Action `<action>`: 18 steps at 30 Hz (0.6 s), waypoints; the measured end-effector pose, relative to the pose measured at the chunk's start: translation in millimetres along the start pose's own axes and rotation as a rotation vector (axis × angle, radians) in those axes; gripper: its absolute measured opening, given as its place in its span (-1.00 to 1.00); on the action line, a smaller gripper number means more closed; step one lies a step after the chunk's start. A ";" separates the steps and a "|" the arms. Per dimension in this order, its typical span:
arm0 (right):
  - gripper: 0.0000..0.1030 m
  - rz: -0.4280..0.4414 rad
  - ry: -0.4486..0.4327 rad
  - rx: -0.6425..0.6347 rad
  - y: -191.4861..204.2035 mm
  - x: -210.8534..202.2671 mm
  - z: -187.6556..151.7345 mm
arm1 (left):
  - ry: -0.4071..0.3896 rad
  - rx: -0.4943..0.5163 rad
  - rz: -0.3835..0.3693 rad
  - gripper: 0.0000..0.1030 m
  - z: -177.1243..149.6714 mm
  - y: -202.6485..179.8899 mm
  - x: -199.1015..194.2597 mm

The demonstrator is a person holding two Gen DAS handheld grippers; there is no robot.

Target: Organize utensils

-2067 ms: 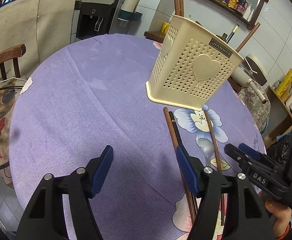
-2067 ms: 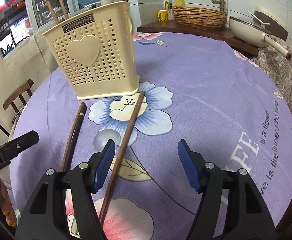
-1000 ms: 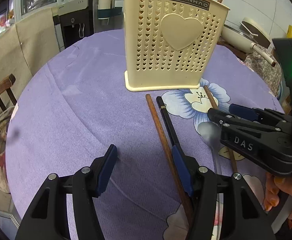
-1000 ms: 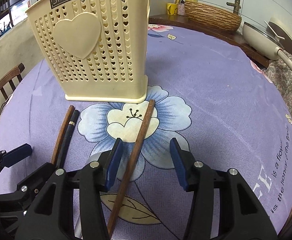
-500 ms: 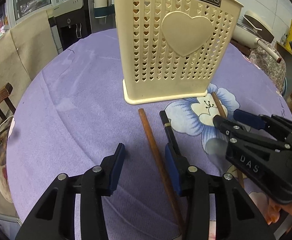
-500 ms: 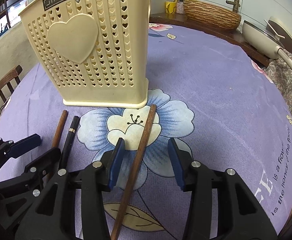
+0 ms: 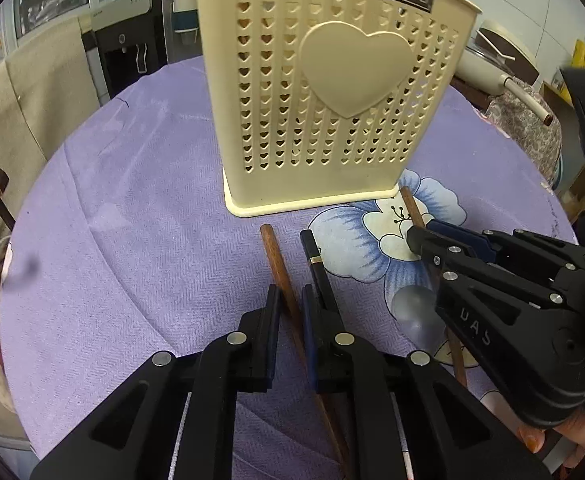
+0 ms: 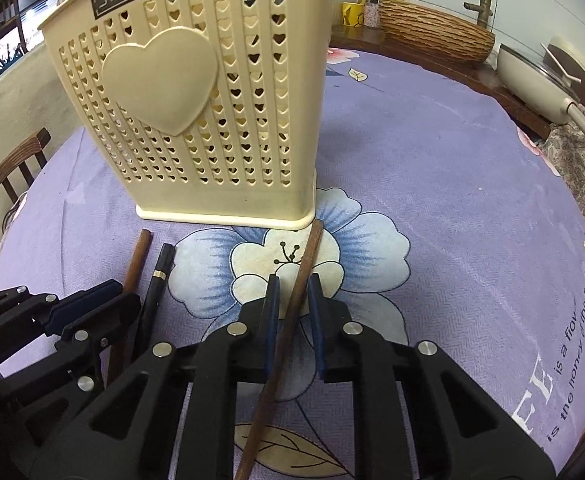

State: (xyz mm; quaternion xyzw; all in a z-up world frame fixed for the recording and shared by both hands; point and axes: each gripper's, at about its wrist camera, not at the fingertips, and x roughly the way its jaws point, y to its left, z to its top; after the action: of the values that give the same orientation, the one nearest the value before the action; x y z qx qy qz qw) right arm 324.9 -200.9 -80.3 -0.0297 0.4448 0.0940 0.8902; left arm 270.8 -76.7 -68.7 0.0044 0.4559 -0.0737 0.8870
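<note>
One round table (image 8: pixel 452 152) under a purple flowered cloth carries a cream holder (image 8: pixel 196 92) labelled "JIANHAO", standing toward the table's middle. The cloth's near right edge reads "is a flower" and "is the honey of the flower". The left gripper (image 7: pixel 290 308) has its fingers closed on a brown chopstick (image 7: pixel 276 256), a black chopstick (image 7: pixel 316 264) just beside it. The right gripper (image 8: pixel 294 300) is clamped on another brown chopstick (image 8: pixel 308 256) whose tip touches the holder's base.

Both grippers were black plastic with dark blue pads (image 7: pixel 307 320) and round silver screws (image 8: pixel 234 328). One bore white letters (image 7: pixel 473 325). Orange-painted fingernails (image 7: pixel 530 440) showed beneath it.
</note>
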 end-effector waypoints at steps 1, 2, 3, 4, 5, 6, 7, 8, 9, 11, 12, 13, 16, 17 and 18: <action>-0.73 -0.002 0.001 -0.002 0.2 0.2 0.5 | 0.001 0.000 -0.001 -0.78 0.2 0.6 -0.2; -0.74 -0.004 -0.001 -0.003 0.4 0.4 0.6 | 0.000 0.002 0.001 -0.78 0.0 0.3 -0.2; -0.77 -0.006 -0.003 -0.004 -0.3 0.9 0.8 | -0.002 0.002 0.000 -0.79 -0.2 0.8 -0.3; -0.78 -0.007 -0.007 -0.010 -0.9 1.0 0.5 | -0.005 0.000 -0.003 -0.79 -1.0 1.8 -0.7; -0.79 -0.007 -0.008 -0.019 -1.5 1.1 0.5 | -0.007 0.002 -0.005 -0.80 -1.7 2.4 -1.1; -0.79 -0.010 -0.007 -0.026 -4.1 1.8 1.3 | -0.008 0.005 -0.004 -0.82 -2.3 4.0 -1.7; -0.79 -0.017 -0.007 -0.035 -3.6 1.7 1.1 | -0.007 0.005 -0.002 -0.82 -2.4 4.0 -1.8; -0.79 -0.023 -0.008 -0.041 -2.8 1.7 0.8 | -0.007 0.005 0.000 -0.83 -2.3 3.6 -1.6; -0.79 -0.027 -0.009 -0.044 -1.0 1.1 -1.3 | -0.007 0.007 0.004 -0.83 -2.4 2.9 -1.6; -0.80 -0.033 -0.012 -0.047 1.2 0.6 -3.1 | -0.009 0.014 0.013 -0.83 -2.0 0.8 -1.0; -0.80 -0.033 -0.015 -0.047 1.2 0.5 -3.4 | -0.010 0.017 0.016 -0.83 -2.0 0.0 -1.0; -0.80 -0.031 -0.017 -0.046 2.8 -0.4 -5.6 | -0.012 0.018 0.017 -0.83 -2.1 -0.6 -1.0; -0.83 -0.017 -0.018 -0.030 2.1 -2.8 -8.9 | -0.011 0.005 0.002 -0.83 -1.9 1.2 -1.3; -0.85 -0.011 -0.018 -0.023 0.0 -3.7 -9.7 | -0.010 0.001 -0.003 -0.84 -1.7 2.3 -1.5; -0.85 -0.007 -0.019 -0.017 -1.7 -4.5 -10.2 | -0.008 -0.004 -0.008 -0.84 -1.3 3.5 -1.6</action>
State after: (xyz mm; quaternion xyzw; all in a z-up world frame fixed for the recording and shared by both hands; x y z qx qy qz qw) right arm 314.5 -204.6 -83.0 -0.0382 0.4355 0.0949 0.8944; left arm 269.3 -73.0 -68.4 0.0007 0.4524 -0.0762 0.8886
